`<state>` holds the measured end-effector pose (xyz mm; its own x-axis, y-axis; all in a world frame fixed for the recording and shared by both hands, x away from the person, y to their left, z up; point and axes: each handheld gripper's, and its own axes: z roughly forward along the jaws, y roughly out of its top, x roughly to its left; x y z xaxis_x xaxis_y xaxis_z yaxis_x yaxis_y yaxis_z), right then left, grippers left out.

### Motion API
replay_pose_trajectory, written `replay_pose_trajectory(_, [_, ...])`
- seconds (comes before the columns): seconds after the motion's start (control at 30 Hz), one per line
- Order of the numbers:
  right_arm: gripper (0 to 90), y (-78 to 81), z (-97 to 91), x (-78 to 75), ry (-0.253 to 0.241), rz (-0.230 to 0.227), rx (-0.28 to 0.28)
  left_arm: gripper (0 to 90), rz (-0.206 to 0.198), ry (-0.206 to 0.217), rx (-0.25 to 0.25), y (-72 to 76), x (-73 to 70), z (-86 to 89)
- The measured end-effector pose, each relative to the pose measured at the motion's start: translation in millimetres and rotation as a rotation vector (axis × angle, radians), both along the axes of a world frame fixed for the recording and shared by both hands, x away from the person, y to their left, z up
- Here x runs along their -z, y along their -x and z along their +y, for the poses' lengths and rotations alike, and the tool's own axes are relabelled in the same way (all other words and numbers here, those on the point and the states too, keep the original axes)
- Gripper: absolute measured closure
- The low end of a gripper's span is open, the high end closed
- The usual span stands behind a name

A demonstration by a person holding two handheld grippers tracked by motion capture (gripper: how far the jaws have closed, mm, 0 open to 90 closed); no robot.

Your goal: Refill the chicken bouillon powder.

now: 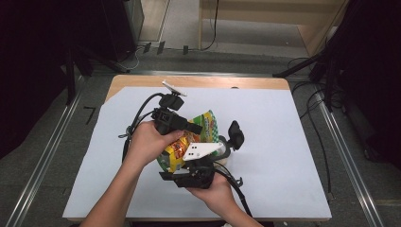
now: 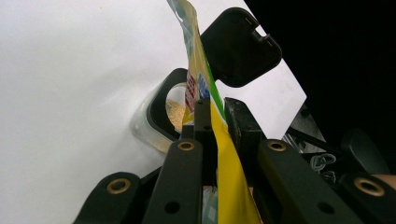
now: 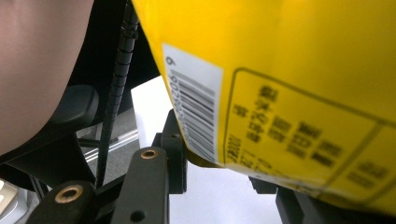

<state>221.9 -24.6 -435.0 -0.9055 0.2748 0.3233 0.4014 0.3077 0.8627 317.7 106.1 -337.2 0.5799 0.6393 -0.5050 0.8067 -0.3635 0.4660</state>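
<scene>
We've got the yellow snack bag (image 1: 189,142) mid-frame in the high view, held up off the white sheet (image 1: 283,156) between both hands. Left gripper (image 2: 215,116) is pinched nearly closed on the bag's edge; in its own view the film runs up between the jaws. Right gripper (image 3: 219,172) is clamped on the bag's lower edge beside the barcode. Just beyond, right of centre, a clear container (image 2: 161,116) sits with its black lid (image 2: 240,46) flipped up.

Bag (image 2: 219,154): glossy yellow printed plastic film, smooth, with a white barcode label. Container (image 2: 156,123): clear plastic with a matt black plastic rim and lid (image 2: 240,46). Table (image 1: 198,81): pale wood under a matt white paper sheet (image 1: 283,137); jaws are matt black with brass-coloured rivets.
</scene>
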Motion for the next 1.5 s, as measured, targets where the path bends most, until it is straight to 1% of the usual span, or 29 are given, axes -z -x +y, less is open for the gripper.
replay_pose_trajectory(0.5, [65.8,-0.4,3.9,-1.6,-0.002,-0.009,-0.014,84.5,-0.013,0.005,-0.015,2.6,-2.2,5.2])
replay_pose_trajectory(0.97, [65.8,-0.8,4.6,-1.5,-0.001,-0.010,-0.016,84.5,-0.021,0.000,-0.015,3.2,-2.4,5.9])
replay_pose_trajectory(1.5, [65.9,-1.6,3.7,0.1,0.003,0.001,-0.016,84.6,-0.004,0.007,-0.016,0.3,1.4,6.1])
